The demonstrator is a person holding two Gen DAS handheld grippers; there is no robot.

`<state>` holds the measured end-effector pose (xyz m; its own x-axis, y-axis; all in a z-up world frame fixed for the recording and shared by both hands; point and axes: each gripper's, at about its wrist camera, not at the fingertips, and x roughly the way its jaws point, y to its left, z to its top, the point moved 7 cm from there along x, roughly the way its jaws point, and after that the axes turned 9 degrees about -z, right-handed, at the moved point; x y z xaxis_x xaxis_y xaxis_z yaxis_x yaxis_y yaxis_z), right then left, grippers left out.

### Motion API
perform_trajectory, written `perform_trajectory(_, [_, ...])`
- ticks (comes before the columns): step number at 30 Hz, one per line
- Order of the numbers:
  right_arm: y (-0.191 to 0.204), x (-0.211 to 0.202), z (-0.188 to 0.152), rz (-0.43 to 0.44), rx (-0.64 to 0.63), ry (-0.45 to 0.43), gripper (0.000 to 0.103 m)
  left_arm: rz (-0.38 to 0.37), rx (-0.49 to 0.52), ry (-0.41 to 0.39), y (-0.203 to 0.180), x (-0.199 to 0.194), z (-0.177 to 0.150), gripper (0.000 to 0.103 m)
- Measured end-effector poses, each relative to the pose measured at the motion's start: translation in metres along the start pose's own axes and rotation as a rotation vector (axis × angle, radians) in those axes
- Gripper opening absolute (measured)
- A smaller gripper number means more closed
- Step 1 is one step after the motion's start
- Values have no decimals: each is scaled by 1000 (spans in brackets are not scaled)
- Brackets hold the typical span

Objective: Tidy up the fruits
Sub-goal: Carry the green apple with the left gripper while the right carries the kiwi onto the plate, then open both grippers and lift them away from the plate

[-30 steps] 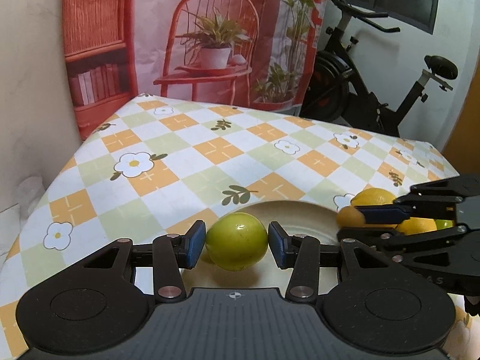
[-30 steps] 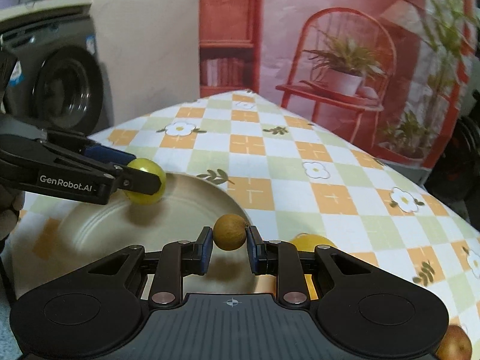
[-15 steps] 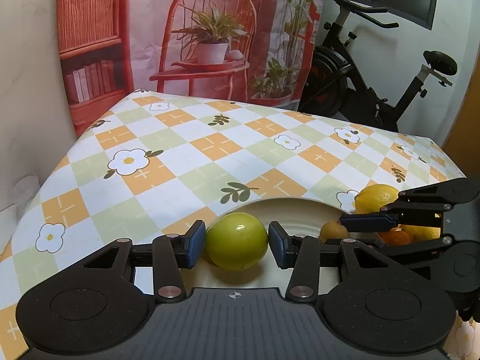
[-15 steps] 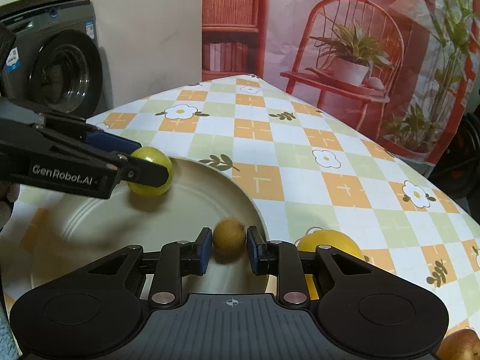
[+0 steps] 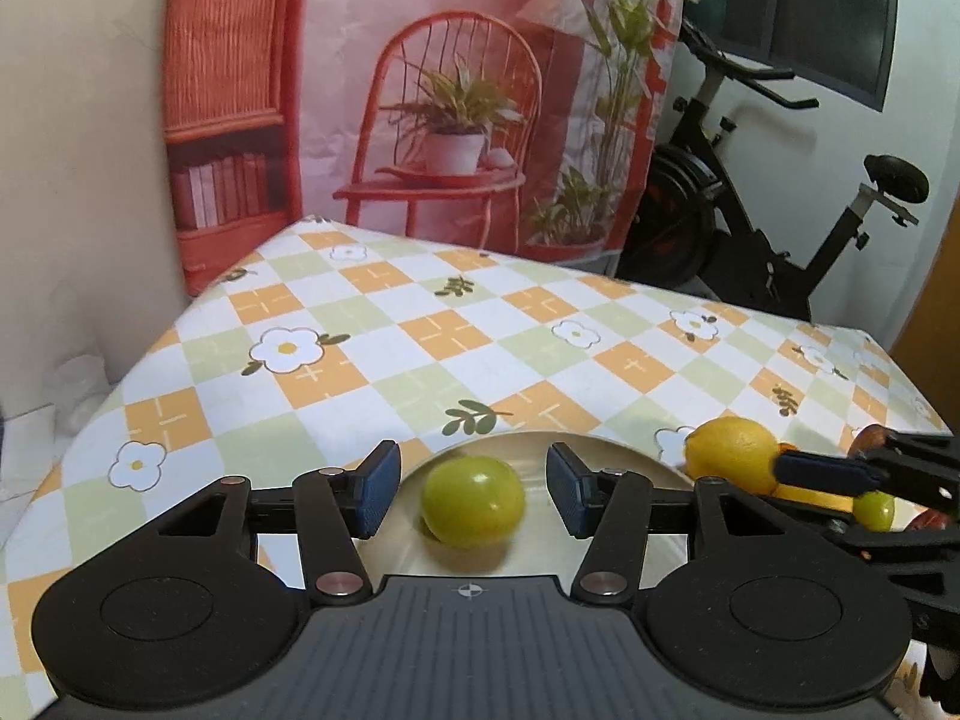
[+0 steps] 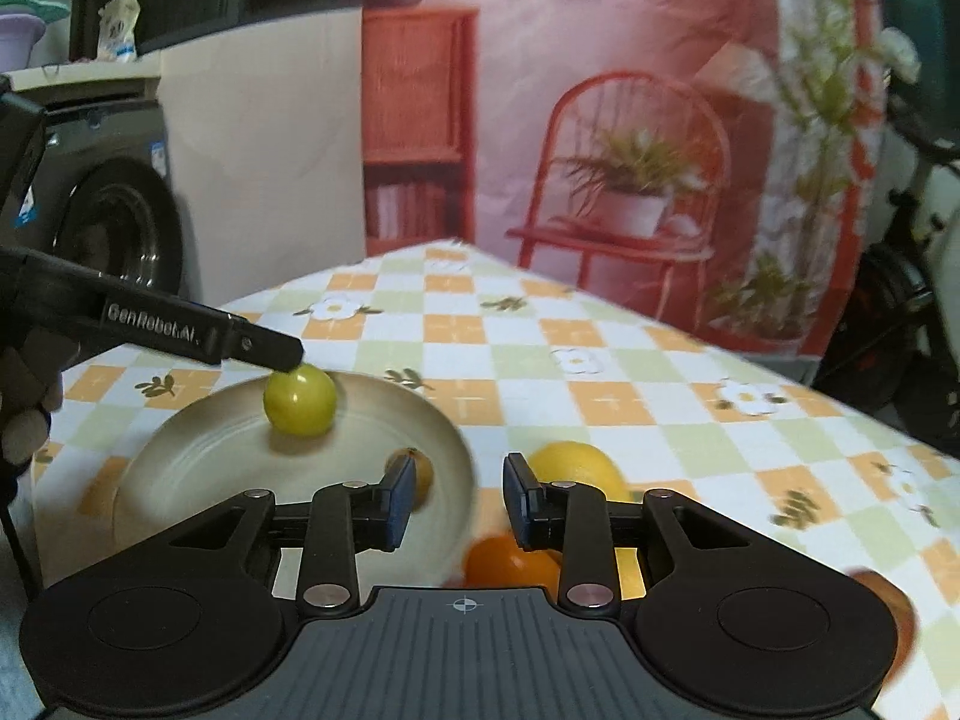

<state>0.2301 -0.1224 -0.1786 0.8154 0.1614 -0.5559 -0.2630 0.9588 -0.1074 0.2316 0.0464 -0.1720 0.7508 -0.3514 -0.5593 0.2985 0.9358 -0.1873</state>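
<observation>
both the left hand-held gripper point(image 5: 468, 489) and right hand-held gripper point(image 6: 459, 495) gape empty, so the green fruit point(image 5: 473, 500) between the left's fingers could roll off the plate point(image 6: 198, 450) if nudged.

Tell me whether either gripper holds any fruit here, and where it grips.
Nothing is held. The left gripper stands open around the round green fruit on the cream plate; the right gripper is open too.

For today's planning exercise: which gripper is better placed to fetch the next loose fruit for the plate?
Probably the right gripper: it is open and hangs beside the round yellow lemon and small orange off the cream plate. The open left gripper straddles the plated green fruit.
</observation>
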Motion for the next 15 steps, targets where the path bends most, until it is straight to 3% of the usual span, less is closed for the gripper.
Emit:
perform_trajectory(6, [-22, -41, -26, -62, 49, -62, 31, -8, 39, -36, -37, -14, -4, 57])
perform_trajectory(15, [-48, -74, -67, -125, 132, -73, 31, -38, 96, -63, -92, -22, -22, 57])
